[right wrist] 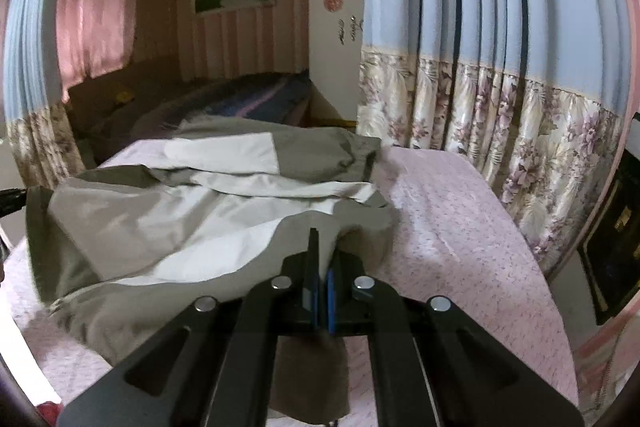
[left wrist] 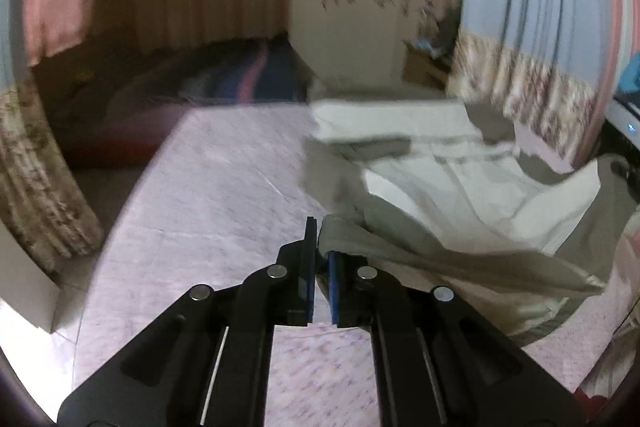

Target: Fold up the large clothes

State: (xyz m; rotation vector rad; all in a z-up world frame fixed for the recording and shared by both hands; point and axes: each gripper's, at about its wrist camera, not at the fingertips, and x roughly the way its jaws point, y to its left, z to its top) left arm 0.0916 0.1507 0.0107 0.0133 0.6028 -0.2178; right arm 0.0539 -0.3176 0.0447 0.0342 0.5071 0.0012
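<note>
Left gripper (left wrist: 320, 247): clamped shut on a rolled grey edge of the jacket (left wrist: 460, 187), which bunches up right at its blue pads (the cloth looks pulled taut from there toward the right).

Right gripper (right wrist: 322, 267): closed on a grey corner of the jacket (right wrist: 192, 211); a flap of the same cloth hangs below the jaws.

Jacket, place: on the pink quilted bed cover (right wrist: 452, 227), spread between the two grippers, with the near hem lifted where they hold it.

Jacket, lie: in the right wrist view its long axis runs from the near edge away toward the far end of the bed, grey panels at the sides and white panels in the middle; a zip line shows along the near left edge. Which end is the collar I cannot tell.

Jacket, shape: rumpled, with a sleeve or fold laid across the far part.

Beyond the bed: blue curtain with a floral border (right wrist: 500, 107) just beside the right edge of the bed; a second bed with a striped dark cover (left wrist: 224, 79) farther off; a white wardrobe (right wrist: 338, 27) with flower stickers behind.
</note>
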